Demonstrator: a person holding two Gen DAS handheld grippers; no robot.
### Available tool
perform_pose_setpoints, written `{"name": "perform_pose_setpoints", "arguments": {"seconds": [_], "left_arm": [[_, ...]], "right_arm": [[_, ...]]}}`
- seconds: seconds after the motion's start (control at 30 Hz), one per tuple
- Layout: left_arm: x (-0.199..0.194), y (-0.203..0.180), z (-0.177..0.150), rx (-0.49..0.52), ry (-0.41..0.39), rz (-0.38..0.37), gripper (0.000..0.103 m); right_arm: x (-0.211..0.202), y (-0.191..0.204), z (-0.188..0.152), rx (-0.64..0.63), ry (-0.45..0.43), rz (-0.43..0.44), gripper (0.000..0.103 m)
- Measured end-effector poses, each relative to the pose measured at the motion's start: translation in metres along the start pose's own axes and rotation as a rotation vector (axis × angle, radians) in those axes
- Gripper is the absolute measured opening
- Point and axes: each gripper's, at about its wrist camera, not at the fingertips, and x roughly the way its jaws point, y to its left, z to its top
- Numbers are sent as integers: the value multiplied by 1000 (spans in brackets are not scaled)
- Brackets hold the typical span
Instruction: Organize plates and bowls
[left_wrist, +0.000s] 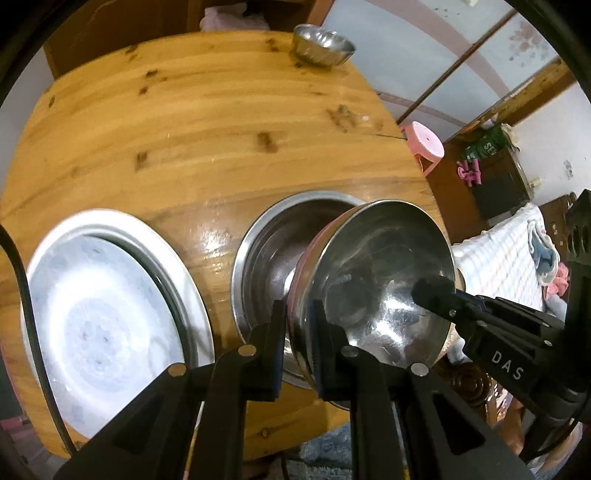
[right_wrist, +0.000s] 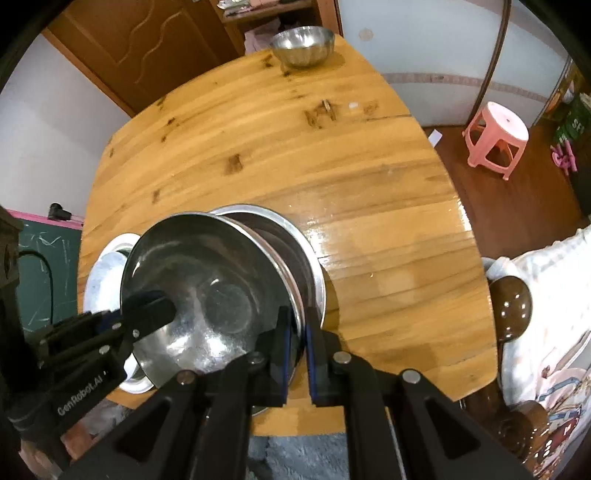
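At the left of the wooden surface (left_wrist: 192, 122) sits the white plate (left_wrist: 110, 295) — by the look of it two plates already nested, one rim showing inside the other, though I cannot be sure. Just right of it stands a steel basin (left_wrist: 266, 251) near the front edge, and tilted over that basin, partly inside it, is the steel bowl (left_wrist: 380, 273) now in hand. Both tools grip this one bowl: the left gripper (left_wrist: 299, 332) has its jaws nearly closed on the bowl's near rim, one finger outside the wall and one inside, while the right gripper (right_wrist: 297, 339) pinches the opposite rim the same way, jaws narrowed onto the thin metal. Far back, close to the surface's far edge and well apart from the rest, a small steel bowl (right_wrist: 303, 46) stands alone. My reading is that the job is past its middle — plates look gathered, this bowl is being lowered into the basin, and the far bowl is left to fetch and stack.
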Motion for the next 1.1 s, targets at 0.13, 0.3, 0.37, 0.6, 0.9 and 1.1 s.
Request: {"name": "perform_pose_setpoints", "arguments": {"seconds": [0.13,0.3,0.37,0.6,0.9,1.1], "left_arm": [[14,9,0,-20,10,-15,10],[22,10,0,-9,-3,10,11],[25,13,1,-13,-1,12,11],[23,16,3,8,-33,27,16],[19,7,-1,51,-60,28,34],[10,3,-3,64,-96,21,45]], "right_arm": [[8,3,4,-15,-13,-27,7],[18,8,6,-37,-20,-59,8],[23,10,7,-46,-14,-68,8],[32,14,9,-65,-13,-84,9],[29,16,6,-74,-37,-95,10],[24,15,4,-66,-54,-87,10]]}}
